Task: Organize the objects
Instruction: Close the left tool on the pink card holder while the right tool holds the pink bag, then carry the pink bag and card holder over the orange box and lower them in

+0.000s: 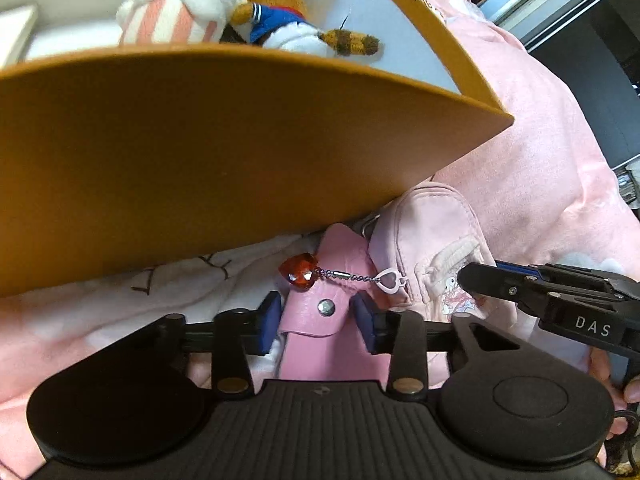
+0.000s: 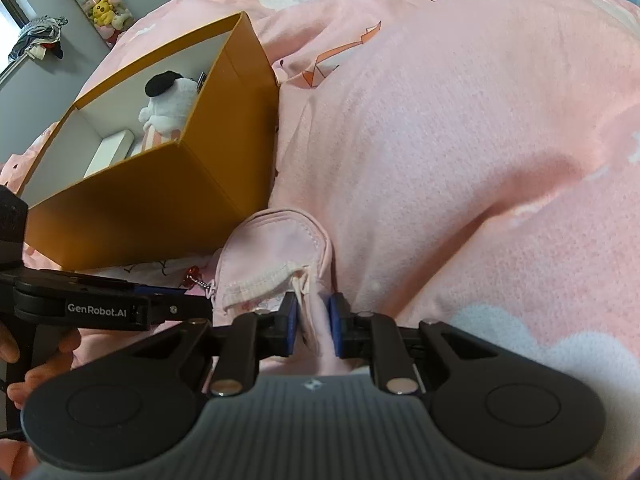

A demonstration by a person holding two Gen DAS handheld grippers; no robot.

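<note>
1. Lying on a pink bedspread (image 2: 460, 140): a pale pink pouch (image 1: 432, 240) and a glossy pink case (image 1: 320, 320), side by side and touching, both just in front of an orange box (image 1: 200, 160).
2. Left tongs (image 1: 318, 318) straddle the case at its snap flap; blue pads (image 1: 270, 316) sit at either edge of it. Cannot tell if they press or only flank it. Gap middling, as wide as the case.
3. A red heart charm (image 1: 300, 272) on a short ball chain (image 1: 348, 276) rests on top of the case; the chain ends in a small pink heart clasp (image 1: 391, 281) at the pouch's edge.
4. Right tongs (image 2: 313, 322) narrow, pinching a fold of the pouch's near end between blue pads (image 2: 335, 322). In the left view these tongs (image 1: 464, 278) come in from the right, tip on the pouch's printed patch.
5. Pouch (image 2: 276, 256) leans against the box's near corner; its white trim strip curls open.
6. Box (image 2: 160, 184) stands open, white inside. Holds a white plush with pink-striped body (image 1: 180, 12), a tiger-like plush in blue (image 1: 276, 8), and a flat white block (image 2: 112, 148) along one wall.
7. Fingers of a hand (image 2: 36, 372) show on the left tool's grip, at the right view's left edge.
</note>
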